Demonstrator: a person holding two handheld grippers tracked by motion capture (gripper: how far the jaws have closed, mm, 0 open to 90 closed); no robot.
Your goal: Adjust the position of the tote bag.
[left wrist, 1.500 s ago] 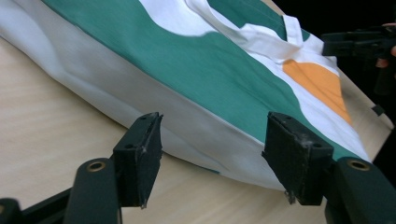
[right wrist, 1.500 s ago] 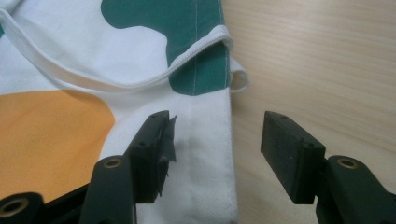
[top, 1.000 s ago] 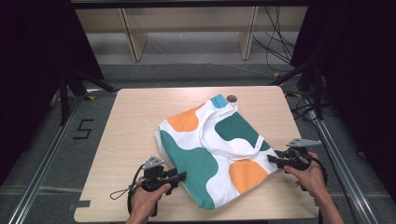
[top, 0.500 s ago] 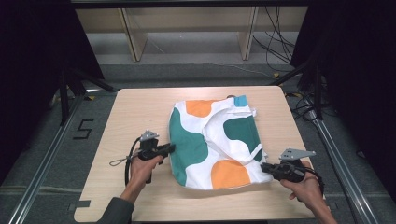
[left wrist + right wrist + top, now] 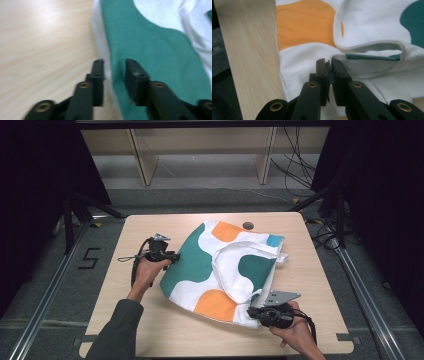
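A white garment [image 5: 220,265] with green and orange patches lies crumpled across the wooden table [image 5: 125,320]. My left gripper [image 5: 176,256] is at its left edge. In the left gripper view its jaws [image 5: 114,62] have just been opening and stand apart, with the white hem and green cloth [image 5: 150,42] lying between them unpressed. My right gripper [image 5: 251,312] is at the garment's near right corner. In the right gripper view it [image 5: 327,61] is shut on a thin fold of white cloth [image 5: 372,72] beside a green-edged hem.
A small dark round disc [image 5: 247,225] sits in the tabletop just beyond the garment. Bare wood [image 5: 115,250] runs left of the garment and along the near edge. Metal rails [image 5: 45,305] flank the table; wooden shelf legs [image 5: 142,160] stand behind it.
The garment has swung clockwise and shifted right. My left hand moved away from me along the garment's left side, and my right hand came nearer the front edge, pulling the corner.
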